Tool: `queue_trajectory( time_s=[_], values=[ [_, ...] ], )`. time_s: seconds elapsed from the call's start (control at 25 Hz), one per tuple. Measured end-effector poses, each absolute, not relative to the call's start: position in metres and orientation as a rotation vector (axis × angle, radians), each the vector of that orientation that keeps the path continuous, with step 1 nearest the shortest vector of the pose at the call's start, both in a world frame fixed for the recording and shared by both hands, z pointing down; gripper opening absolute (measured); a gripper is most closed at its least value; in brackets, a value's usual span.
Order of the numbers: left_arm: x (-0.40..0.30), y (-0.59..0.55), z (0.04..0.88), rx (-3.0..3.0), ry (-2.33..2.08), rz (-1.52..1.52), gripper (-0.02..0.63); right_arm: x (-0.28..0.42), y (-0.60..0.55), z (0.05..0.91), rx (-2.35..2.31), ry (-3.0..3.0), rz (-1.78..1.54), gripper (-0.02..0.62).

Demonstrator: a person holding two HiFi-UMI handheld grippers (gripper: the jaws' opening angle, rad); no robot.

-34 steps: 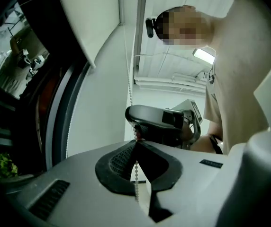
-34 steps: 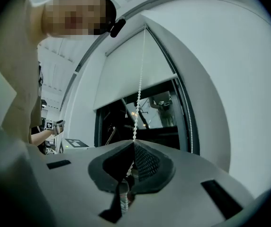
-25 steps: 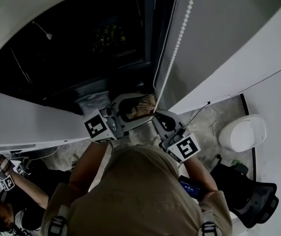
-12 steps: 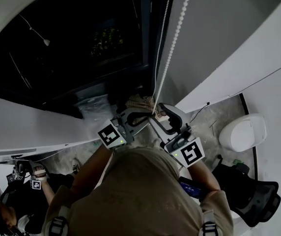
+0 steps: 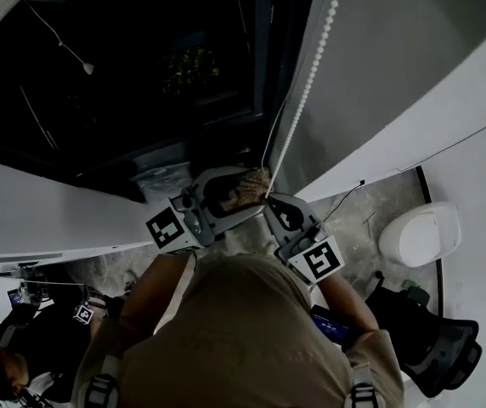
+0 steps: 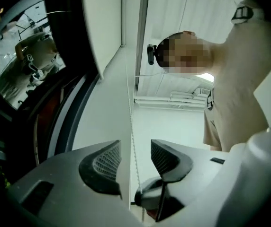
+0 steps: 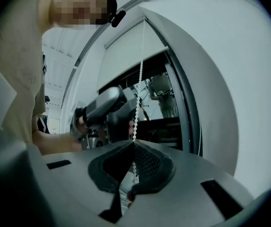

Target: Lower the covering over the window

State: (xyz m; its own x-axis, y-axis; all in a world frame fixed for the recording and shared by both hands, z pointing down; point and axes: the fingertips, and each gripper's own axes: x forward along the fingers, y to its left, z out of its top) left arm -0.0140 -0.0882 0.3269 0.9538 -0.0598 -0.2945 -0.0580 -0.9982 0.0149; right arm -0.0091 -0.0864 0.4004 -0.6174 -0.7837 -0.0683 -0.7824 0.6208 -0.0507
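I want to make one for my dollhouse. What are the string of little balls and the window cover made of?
The bead chain looks like white plastic: small, smooth, slightly glossy round beads. The window covering looks like matt pale fabric or vinyl: flat, even, no shine; which, I cannot tell.

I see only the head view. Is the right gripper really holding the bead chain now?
Observer: Yes. In the right gripper view, the right gripper has just closed, and its jaws pinch the bead chain.
Operator: And the left one?
Observer: The left gripper has just opened. The chain runs between its pads and seems to touch neither.
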Motion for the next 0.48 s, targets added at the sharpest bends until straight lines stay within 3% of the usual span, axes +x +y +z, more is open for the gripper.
queue_trajectory(
  time_s=[0.04,0.08,0.12,0.2,0.28,0.48],
  values=[
    [-0.005,-0.09,0.319,3.106,-0.095,-0.44,0.192,-0.012,-0.086,0.399,-1.321,2.76,-0.007,0.008],
    [0.003,-0.091,0.317,3.104,-0.099,-0.411,0.061,-0.016,-0.085,0.397,-1.307,2.768,0.019,0.008],
    [0.006,-0.092,0.318,3.091,-0.096,-0.404,0.025,-0.019,-0.083,0.395,-1.294,2.77,0.047,0.008],
    [0.002,-0.096,0.324,3.063,-0.104,-0.44,0.023,-0.017,-0.077,0.388,-1.286,2.736,0.107,0.009],
    [-0.005,-0.102,0.337,3.081,-0.156,-0.432,0.023,-0.004,-0.07,0.37,-1.282,2.649,0.143,0.183],
    [-0.001,-0.077,0.385,3.061,-0.113,-0.269,0.023,-0.001,-0.074,0.329,-1.269,2.591,0.207,0.17]
  ],
)
